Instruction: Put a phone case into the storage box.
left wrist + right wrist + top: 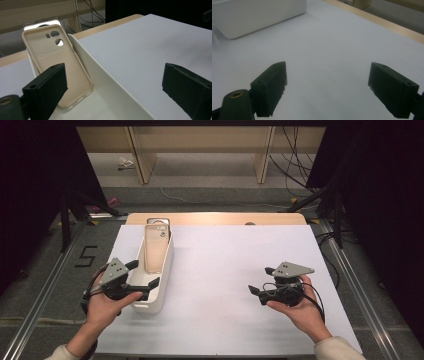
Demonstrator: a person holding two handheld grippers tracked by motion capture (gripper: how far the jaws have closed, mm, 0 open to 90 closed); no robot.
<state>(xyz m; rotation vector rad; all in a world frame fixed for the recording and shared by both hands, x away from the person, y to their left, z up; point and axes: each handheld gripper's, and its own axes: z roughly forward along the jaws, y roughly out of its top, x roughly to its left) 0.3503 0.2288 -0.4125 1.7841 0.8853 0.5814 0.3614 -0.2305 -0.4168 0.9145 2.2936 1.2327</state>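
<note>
inside white bin [165,270], beige phone case [58,65], possibly rubbery.

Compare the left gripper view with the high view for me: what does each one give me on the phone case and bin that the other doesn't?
Left gripper view: the phone case's inner face close up, with its camera cutouts, leaning against the bin's far end, and one jaw inside the bin wall, the other outside.

High view: the whole white bin, both hands, the right gripper open over the white mat, apart from the bin, and the left gripper.

Both: the beige case standing in the bin, ungripped.
</note>
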